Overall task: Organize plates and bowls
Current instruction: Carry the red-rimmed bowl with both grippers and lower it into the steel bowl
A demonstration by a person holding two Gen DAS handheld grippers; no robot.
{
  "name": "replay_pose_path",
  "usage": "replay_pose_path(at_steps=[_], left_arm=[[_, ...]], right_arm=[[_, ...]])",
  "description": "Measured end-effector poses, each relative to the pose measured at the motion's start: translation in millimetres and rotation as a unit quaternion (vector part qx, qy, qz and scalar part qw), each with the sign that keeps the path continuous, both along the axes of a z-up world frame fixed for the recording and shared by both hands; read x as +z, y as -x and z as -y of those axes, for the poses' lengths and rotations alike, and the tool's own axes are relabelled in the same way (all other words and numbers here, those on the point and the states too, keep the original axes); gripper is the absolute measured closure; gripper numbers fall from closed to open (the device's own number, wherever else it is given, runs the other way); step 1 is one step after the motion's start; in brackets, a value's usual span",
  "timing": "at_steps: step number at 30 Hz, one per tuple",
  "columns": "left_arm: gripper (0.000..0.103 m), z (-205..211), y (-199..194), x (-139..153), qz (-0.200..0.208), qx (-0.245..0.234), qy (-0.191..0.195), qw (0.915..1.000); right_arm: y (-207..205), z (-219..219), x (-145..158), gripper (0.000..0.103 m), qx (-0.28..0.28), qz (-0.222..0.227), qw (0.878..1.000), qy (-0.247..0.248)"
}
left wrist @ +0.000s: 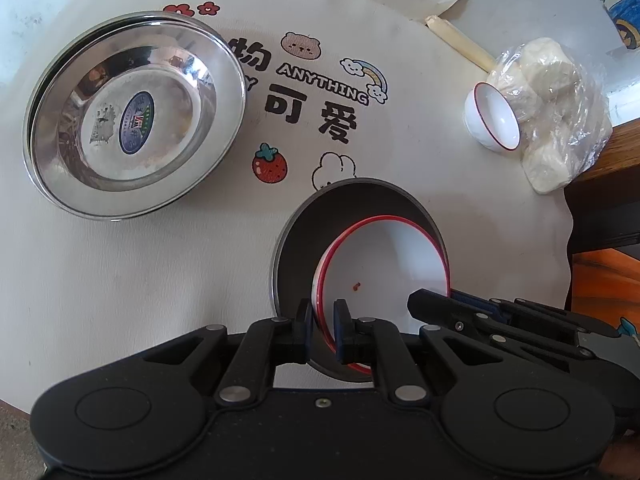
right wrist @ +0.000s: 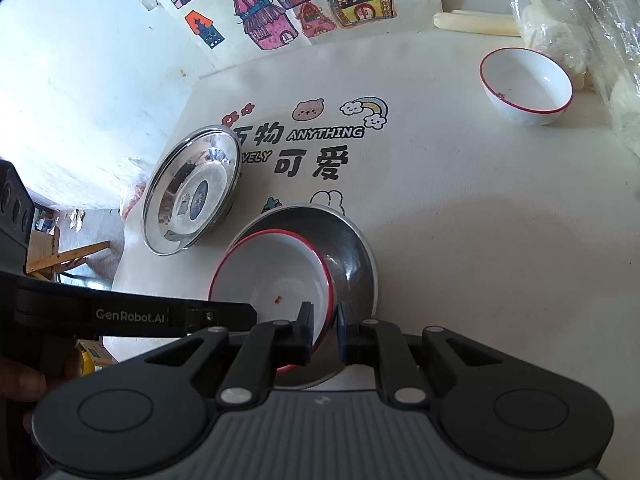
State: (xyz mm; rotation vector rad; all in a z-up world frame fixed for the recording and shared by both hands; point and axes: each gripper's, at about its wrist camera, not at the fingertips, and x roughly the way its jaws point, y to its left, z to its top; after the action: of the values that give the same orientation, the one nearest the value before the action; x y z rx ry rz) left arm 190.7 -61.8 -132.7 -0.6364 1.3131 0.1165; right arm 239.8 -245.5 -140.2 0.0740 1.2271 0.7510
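Note:
A white red-rimmed bowl [left wrist: 380, 264] [right wrist: 276, 276] sits tilted inside a grey metal plate [left wrist: 344, 204] [right wrist: 352, 248] close in front. My left gripper [left wrist: 323, 326] is shut on the bowl's near-left rim. My right gripper [right wrist: 324, 328] is shut on the bowl's near-right rim; its arm shows in the left wrist view [left wrist: 500, 316]. A stack of shiny steel plates [left wrist: 132, 120] [right wrist: 192, 196] lies at the left. A second white red-rimmed bowl [left wrist: 492, 120] [right wrist: 526, 86] stands at the far right.
The table has a cream cloth with cartoon prints [left wrist: 320, 92]. A plastic bag of pale buns [left wrist: 556, 112] [right wrist: 580, 20] lies beside the far bowl. A cream stick [left wrist: 460, 42] lies behind it. The table's right edge [left wrist: 572, 216] drops off nearby.

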Motion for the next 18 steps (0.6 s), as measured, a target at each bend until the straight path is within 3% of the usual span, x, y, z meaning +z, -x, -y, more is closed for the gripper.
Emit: replay_pose_path(at_steps=[18], left_arm=[[0.092, 1.3, -6.9, -9.4, -0.016, 0.012, -0.009, 0.9998]], right_arm=[[-6.2, -4.5, -8.2, 0.090, 0.016, 0.001, 1.000, 0.004]])
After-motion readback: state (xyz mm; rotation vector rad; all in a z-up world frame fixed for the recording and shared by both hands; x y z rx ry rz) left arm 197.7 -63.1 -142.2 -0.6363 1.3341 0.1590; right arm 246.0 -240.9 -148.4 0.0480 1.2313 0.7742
